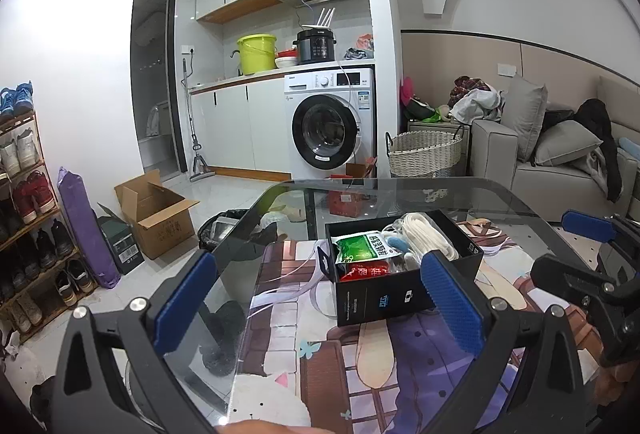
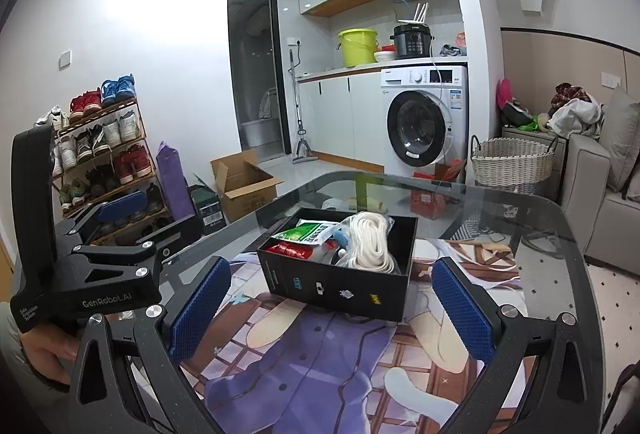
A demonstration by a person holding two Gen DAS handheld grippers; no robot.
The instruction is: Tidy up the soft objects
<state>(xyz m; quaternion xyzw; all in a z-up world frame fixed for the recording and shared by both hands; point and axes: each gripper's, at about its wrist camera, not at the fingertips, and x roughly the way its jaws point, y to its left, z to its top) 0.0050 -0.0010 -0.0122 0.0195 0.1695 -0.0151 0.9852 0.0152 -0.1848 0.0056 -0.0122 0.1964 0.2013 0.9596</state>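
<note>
At the centre of both wrist views we saw the black box (image 2: 340,274) on the printed mat (image 2: 320,362), holding a white rope coil (image 2: 370,242), a green packet (image 2: 306,232) and a red packet (image 2: 292,250) half hidden beneath it; small items between them were too cluttered to identify. Our left gripper (image 1: 320,302) and right gripper (image 2: 332,310) both gaped wide and empty, short of the box. The glass table (image 2: 520,209) lay bare toward its upper edge.
</note>
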